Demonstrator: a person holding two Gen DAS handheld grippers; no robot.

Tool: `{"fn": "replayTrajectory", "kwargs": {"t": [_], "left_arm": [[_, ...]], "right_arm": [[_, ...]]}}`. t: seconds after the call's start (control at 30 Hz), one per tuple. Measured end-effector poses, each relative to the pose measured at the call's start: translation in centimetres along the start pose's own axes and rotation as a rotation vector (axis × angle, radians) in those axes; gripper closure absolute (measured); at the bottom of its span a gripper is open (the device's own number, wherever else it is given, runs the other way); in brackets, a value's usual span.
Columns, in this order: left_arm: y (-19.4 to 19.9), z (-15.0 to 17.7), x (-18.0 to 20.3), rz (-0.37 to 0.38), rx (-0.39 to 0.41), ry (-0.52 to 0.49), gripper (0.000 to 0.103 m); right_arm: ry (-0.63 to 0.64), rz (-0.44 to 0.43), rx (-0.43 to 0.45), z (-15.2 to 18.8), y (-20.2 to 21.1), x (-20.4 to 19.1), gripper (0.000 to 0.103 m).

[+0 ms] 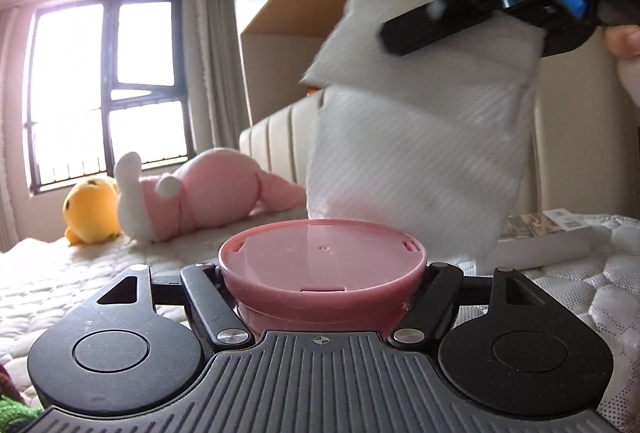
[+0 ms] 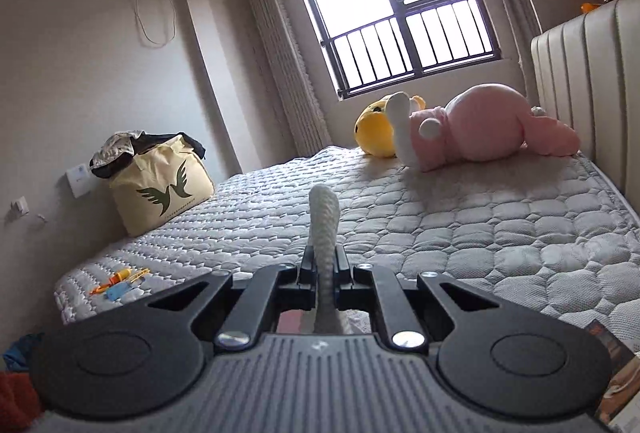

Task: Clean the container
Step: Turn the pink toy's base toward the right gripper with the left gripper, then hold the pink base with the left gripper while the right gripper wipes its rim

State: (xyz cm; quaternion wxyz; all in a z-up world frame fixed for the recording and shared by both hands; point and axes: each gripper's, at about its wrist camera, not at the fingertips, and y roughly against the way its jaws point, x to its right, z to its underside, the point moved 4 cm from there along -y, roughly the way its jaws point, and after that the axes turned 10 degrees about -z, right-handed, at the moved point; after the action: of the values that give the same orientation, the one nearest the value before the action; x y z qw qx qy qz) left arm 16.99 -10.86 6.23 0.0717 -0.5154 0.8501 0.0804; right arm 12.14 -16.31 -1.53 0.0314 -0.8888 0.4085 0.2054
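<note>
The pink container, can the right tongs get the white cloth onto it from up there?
Probably yes. The right tongs pinch the white cloth above the pink container, which the left tongs grip. Nothing sits between cloth and container.

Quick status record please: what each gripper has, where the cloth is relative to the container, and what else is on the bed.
left gripper: shut on the pink container, flat face turned up
right gripper: shut on the white cloth
cloth vs container: cloth hangs above and behind the container; contact cannot be told
surface: quilted mattress
other items: yellow plush toy, pink plush toy, cream tote bag, small orange and blue toys
</note>
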Motion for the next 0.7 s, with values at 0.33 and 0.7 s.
{"fn": "replayTrajectory", "kwargs": {"t": [0.33, 0.7], "left_arm": [[-0.7, 0.5, -1.3, -0.017, -0.021, 0.102, 0.025], [-0.8, 1.0, -1.6, 0.020, -0.015, 0.118, 0.025]], "right_arm": [[-0.047, -0.042, -0.120, 3.6, -5.4, 0.4, 0.093], [0.080, 0.211, -0.133, 2.5, -3.4, 1.7, 0.095]]}}
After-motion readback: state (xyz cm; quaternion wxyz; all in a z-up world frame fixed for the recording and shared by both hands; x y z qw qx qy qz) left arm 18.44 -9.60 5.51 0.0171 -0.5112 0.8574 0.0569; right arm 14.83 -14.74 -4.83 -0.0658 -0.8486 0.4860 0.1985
